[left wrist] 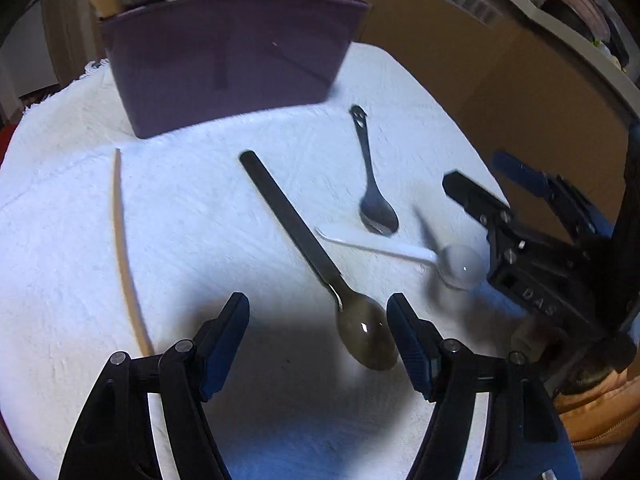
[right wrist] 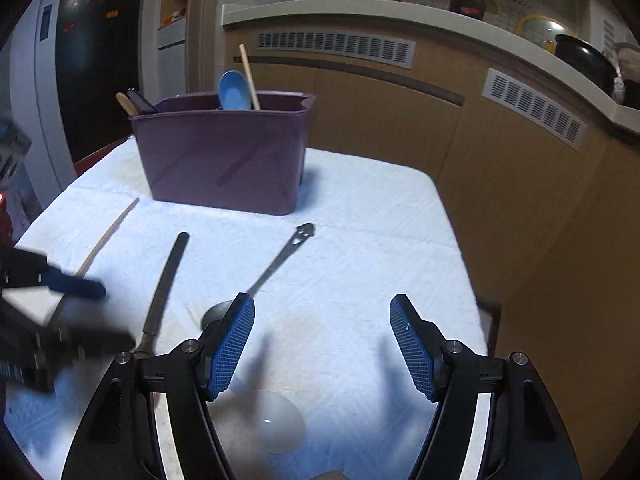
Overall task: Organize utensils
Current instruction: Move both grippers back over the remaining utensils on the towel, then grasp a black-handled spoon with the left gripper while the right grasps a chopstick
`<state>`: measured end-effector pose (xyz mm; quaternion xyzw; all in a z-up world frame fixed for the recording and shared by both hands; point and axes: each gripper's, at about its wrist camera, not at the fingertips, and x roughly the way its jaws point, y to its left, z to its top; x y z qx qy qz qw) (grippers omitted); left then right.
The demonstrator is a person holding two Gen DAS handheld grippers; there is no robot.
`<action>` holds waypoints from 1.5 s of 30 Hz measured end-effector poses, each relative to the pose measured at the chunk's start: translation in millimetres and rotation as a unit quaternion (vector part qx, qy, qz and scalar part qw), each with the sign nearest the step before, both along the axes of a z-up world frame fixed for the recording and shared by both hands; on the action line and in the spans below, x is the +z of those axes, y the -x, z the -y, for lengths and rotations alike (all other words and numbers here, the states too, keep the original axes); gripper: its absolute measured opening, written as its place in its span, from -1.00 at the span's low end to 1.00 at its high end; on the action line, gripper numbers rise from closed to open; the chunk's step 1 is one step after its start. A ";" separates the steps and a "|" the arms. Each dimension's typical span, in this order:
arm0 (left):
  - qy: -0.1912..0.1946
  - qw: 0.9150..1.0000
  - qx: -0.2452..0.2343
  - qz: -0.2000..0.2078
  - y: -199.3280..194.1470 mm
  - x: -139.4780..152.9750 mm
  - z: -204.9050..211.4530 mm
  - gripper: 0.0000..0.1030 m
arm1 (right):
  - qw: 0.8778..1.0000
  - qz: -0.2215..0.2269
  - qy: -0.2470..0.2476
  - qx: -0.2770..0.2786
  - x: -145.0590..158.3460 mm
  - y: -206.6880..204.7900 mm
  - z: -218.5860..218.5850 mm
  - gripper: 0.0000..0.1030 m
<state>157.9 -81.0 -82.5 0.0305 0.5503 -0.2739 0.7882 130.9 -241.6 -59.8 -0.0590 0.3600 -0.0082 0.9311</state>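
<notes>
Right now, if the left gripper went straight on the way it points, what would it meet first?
Probably the black-handled spoon, lying slantwise just ahead of the open left gripper; past it stands the purple bin. Height above the cloth is unclear.

Four spoons (left wrist: 375, 204) and a chopstick (left wrist: 122, 248) lie before the holder (left wrist: 232, 60)

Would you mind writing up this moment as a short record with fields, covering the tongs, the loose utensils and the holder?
left tongs: open, empty, low over the cloth near the black-handled spoon's bowl
right tongs: open, empty, above the white spoon
holder: purple caddy, upright at the far side, already holding a blue spoon and wooden pieces
loose on the white cloth: black-handled spoon, small metal spoon, white spoon, wooden chopstick
contact: white spoon's handle tip lies by the metal spoon's bowl; touching unclear
</notes>
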 end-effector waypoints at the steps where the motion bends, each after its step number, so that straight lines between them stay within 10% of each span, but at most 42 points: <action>1: -0.014 1.000 0.002 0.011 5.4 -0.2 5.8 0.28 | 1.000 0.005 -0.001 -0.006 1.2 1.8 4.0 0.42; 24: -0.154 0.983 0.006 0.103 5.2 1.6 -6.2 0.10 | 0.998 -0.001 -0.053 -0.032 -8.2 4.1 27.3 0.59; 30: -0.094 0.993 0.019 0.074 -22.9 3.4 -6.6 0.02 | 0.998 -0.001 -0.051 -0.030 -8.7 3.9 24.5 0.64; 35: -0.103 0.991 0.005 0.086 -49.4 6.1 14.7 -0.46 | 0.998 -0.002 -0.052 -0.031 -9.1 3.6 24.9 0.65; 45: -0.100 0.991 -0.049 0.073 -34.4 -3.5 8.9 -0.80 | 0.997 -0.014 -0.063 -0.031 -12.1 0.0 28.4 0.65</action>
